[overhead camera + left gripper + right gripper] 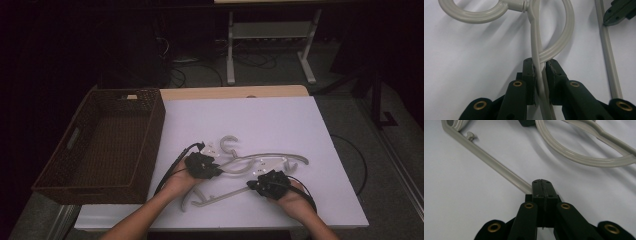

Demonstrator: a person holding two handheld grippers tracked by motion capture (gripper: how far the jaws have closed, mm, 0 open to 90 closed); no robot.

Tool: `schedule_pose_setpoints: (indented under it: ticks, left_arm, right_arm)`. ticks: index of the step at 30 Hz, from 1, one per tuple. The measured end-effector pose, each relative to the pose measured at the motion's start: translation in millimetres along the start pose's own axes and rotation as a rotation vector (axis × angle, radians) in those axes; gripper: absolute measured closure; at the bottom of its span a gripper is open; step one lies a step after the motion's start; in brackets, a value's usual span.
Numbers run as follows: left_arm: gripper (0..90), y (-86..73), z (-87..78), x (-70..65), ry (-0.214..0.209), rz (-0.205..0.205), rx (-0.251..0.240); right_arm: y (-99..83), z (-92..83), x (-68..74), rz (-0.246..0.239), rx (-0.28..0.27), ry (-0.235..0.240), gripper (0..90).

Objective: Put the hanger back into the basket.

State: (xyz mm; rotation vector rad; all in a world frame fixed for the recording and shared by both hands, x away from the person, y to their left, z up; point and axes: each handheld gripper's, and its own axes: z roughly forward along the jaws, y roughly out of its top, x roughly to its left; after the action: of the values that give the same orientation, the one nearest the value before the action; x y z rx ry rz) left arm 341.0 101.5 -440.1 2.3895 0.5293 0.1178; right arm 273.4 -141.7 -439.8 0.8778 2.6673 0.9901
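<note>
Hands low over the table: left tongs (541, 72) pinch a hanger (535, 37), right tongs (542, 188) pressed together.

basket (102, 145) blocks left, right tabletop (325, 150) free

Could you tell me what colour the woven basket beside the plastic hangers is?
Dark brown; the rectangular woven basket shows best in the high view.

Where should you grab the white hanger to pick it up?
Grip the hanger on a thin flat arm, coming from above with one jaw on each side. The left gripper pinches such a strip. The round hook is curved and probably slips more easily.
</note>
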Motion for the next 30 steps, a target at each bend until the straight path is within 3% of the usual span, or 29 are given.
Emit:
schedule_pose_setpoints:
  ticks: [8,15,17,20,25,30]
  left_arm:
    - [79.4,-1.4,0.0,0.5,-0.002,-0.041,-0.013]
    - [80.6,-1.4,-0.2,-0.4,0.029,-0.048,-0.023]
    - [80.8,-1.2,-0.4,-0.8,0.038,-0.056,-0.032]
    - [81.7,-0.7,-2.2,-1.2,0.045,-0.002,0.0]
    - [81.7,0.6,-5.2,-2.1,0.059,0.005,-0.009]
    - [81.8,0.5,-9.5,0.0,0.071,-0.008,-0.023]
  right_arm:
    - [0.1,0.1,0.6,-0.009,-0.003,-0.005,89.6]
    - [1.1,-0.5,-1.6,-0.002,-0.002,0.009,89.5]
    - [1.8,-2.9,-2.5,0.001,-0.017,0.015,89.4]
    - [2.1,-12.7,-6.7,0.034,-0.087,0.03,85.8]
    - [1.4,-22.7,-8.7,0.054,-0.147,0.042,81.5]
    - [2.7,-29.7,-8.6,0.064,-0.206,0.043,64.6]
